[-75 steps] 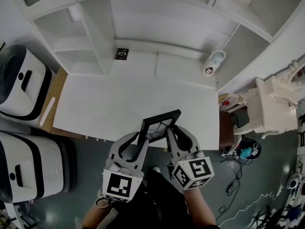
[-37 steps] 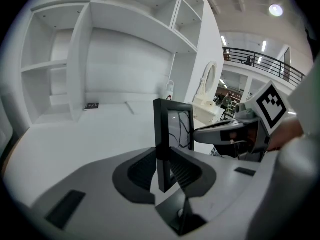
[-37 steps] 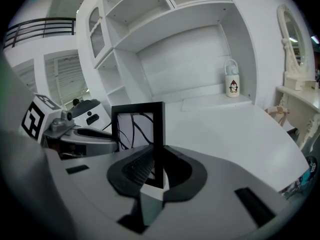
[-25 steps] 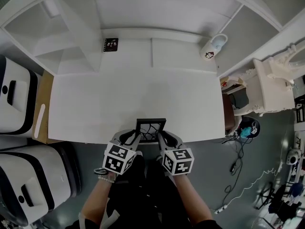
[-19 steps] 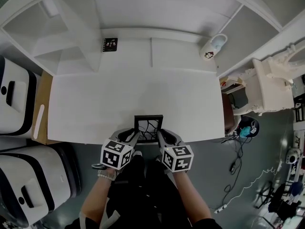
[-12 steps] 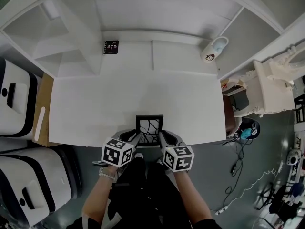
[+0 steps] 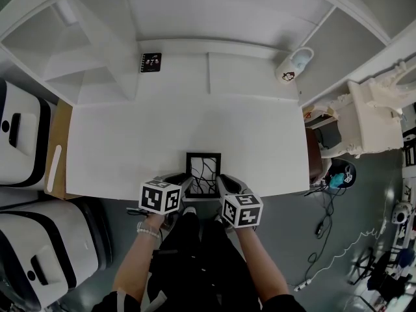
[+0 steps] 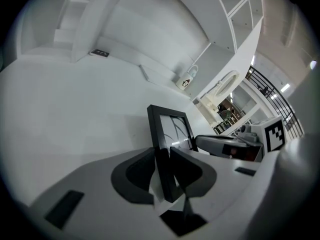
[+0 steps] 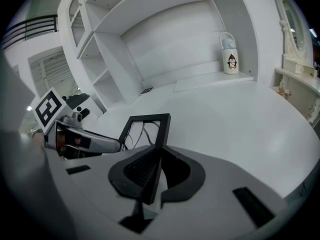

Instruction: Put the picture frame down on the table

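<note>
— What's the biggest thing in view?

— The white table (image 7: 130, 142), with a white shelf unit (image 7: 214, 18) standing along its far side.

— And the picture frame (image 7: 203, 174)?

— Upright rectangle with a thin black border. The picture inside is white, crossed by curving black lines. From the head view it sits at the table's near edge, about midway along it, between the two grippers. I can't tell whether it rests flat on the surface or is held just above it.

— How is the left gripper (image 8: 162, 149) set?

— Its jaws are pressed together on the frame's left rail, and the black border runs straight up out of them.

— The right gripper (image 9: 160, 149)?

— The same on the other side: its jaws are closed against the frame's right rail, near the lower end, with the rest of the frame reaching ahead over the table.

— Anything smaller?

— A white mug (image 7: 294, 64) with a small penguin figure on it, far back at the right, and a little black card (image 7: 151, 62) far back at the left. Both are well apart from the frame.
</note>
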The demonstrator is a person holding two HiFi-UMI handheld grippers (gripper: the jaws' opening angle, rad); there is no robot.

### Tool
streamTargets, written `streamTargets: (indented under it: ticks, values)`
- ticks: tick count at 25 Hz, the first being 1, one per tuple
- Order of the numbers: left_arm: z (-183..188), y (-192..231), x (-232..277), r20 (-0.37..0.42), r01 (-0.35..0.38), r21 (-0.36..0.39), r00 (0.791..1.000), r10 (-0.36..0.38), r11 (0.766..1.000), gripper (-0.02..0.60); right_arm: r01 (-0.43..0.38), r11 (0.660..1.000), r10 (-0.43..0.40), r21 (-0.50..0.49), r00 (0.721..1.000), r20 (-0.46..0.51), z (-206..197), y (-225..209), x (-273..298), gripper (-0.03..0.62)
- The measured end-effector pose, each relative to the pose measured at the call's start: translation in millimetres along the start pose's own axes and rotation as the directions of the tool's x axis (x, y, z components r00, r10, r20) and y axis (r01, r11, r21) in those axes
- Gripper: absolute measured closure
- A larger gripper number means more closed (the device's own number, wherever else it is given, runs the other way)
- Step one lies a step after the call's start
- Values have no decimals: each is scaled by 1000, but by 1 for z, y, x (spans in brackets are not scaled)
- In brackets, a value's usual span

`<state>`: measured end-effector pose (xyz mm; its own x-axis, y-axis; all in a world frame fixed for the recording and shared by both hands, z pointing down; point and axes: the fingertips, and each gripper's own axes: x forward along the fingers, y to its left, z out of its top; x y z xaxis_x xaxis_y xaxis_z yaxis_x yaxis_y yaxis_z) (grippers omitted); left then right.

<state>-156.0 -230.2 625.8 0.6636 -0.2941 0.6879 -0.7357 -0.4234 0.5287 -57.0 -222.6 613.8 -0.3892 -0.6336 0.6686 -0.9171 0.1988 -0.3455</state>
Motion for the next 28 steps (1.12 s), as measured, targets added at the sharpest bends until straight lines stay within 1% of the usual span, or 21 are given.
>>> streamTargets:
  ticks: [3, 7, 12, 14, 19, 20, 22, 24, 26, 28]
  values:
    - [-2, 5, 3, -14, -27, -4, 1000, 27, 1000, 494, 6, 1000, -6, -14, 1000, -23, -4, -1, 4, 559]
    - [-6, 5, 6, -33, -62, 40, 997, 63, 997, 495, 13, 1000, -14, -24, 999, -44, -14, -2, 6, 559]
    - [-9, 5, 6, -24, -90, 47, 996, 91, 995, 499, 1, 999, -3, -35, 999, -49, -16, -2, 7, 559]
    - [-10, 5, 4, -14, -104, 40, 994, 105, 994, 499, -2, 999, -1, -48, 999, -52, -15, -2, 8, 559]
    - [-12, 8, 3, 31, -113, -13, 993, 113, 994, 497, -3, 997, -1, -74, 999, -49, -13, 0, 11, 559]
    - [-12, 7, 3, 32, -119, -5, 992, 119, 993, 497, -5, 997, 1, -73, 999, -48, -13, -1, 10, 559]
    - [-11, 5, 4, 26, -134, 37, 991, 133, 990, 497, -8, 998, 5, -57, 999, -45, -13, -2, 10, 559]
    - [-9, 3, 4, 26, -137, 73, 990, 136, 988, 484, -8, 999, 6, -41, 999, -43, -12, -2, 11, 559]
    - [-6, 0, 3, 34, -130, 79, 991, 127, 988, 435, -10, 999, 8, -43, 999, -41, -11, -1, 11, 559]
    - [-3, -1, 0, 54, -130, 77, 990, 126, 988, 426, -11, 999, 9, -44, 999, -31, -10, -1, 11, 559]
